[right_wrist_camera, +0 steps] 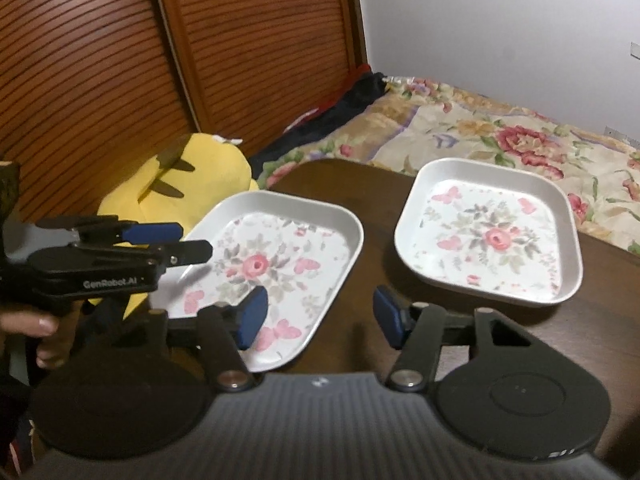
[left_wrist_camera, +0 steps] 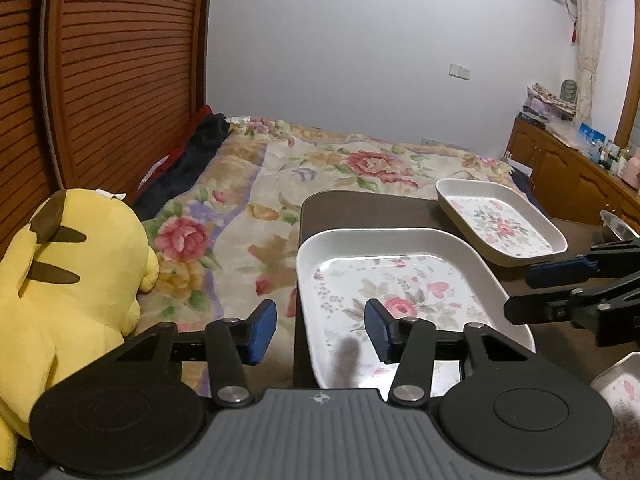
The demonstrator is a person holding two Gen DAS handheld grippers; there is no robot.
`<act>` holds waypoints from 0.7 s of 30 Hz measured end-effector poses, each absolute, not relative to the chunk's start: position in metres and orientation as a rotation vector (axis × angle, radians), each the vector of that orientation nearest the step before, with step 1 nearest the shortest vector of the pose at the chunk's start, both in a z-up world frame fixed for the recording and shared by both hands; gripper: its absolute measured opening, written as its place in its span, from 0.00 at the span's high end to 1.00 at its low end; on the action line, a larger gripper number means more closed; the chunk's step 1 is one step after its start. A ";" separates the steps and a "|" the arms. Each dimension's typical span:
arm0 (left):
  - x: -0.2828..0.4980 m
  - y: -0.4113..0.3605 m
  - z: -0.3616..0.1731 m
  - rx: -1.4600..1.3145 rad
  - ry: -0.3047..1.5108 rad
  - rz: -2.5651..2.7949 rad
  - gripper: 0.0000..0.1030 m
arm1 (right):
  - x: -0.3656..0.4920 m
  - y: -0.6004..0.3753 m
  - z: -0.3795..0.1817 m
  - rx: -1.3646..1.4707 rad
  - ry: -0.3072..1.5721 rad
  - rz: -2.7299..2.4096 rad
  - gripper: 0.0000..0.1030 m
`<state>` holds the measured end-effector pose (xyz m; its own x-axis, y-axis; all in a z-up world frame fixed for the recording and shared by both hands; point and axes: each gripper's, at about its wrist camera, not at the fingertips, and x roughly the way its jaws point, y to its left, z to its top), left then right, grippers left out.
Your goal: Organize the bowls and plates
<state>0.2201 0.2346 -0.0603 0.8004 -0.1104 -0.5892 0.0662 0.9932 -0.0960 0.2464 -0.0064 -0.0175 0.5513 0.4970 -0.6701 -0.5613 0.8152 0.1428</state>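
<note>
Two square floral plates sit on the dark brown table (right_wrist_camera: 360, 184), which stands against the floral bed (left_wrist_camera: 320, 168). The near plate (right_wrist_camera: 280, 264) lies at the table's edge by the yellow plush toy (right_wrist_camera: 192, 184); the far plate (right_wrist_camera: 488, 232) lies well apart from it, nearer the table's bed side. Left gripper (left_wrist_camera: 320, 330) hovers over the table edge, jaws spread wide, gripping nothing, one blue pad above the near plate and the other off the table. Right gripper (right_wrist_camera: 320, 316) hangs over the table between the two plates, jaws likewise released and empty. A small floral dish (left_wrist_camera: 618, 384) and a metal bowl (left_wrist_camera: 618, 226) peek in at the table's other side.
</note>
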 end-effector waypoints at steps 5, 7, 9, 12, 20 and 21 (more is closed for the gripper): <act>0.222 0.239 -0.065 -0.090 0.644 -0.104 0.63 | 0.252 0.000 -0.024 -0.103 0.789 0.626 0.50; 0.221 0.239 -0.066 -0.097 0.645 -0.108 0.67 | 0.253 0.001 -0.026 -0.106 0.795 0.626 0.53; 0.221 0.238 -0.067 -0.099 0.645 -0.111 0.69 | 0.254 0.002 -0.027 -0.111 0.799 0.624 0.57; 0.220 0.238 -0.068 -0.099 0.647 -0.114 0.72 | 0.256 0.002 -0.029 -0.106 0.807 0.625 0.59; 0.218 0.238 -0.069 -0.105 0.646 -0.121 0.73 | 0.256 0.007 -0.032 -0.125 0.812 0.630 0.70; 0.218 0.237 -0.069 -0.107 0.647 -0.123 0.73 | 0.256 0.007 -0.032 -0.125 0.814 0.631 0.71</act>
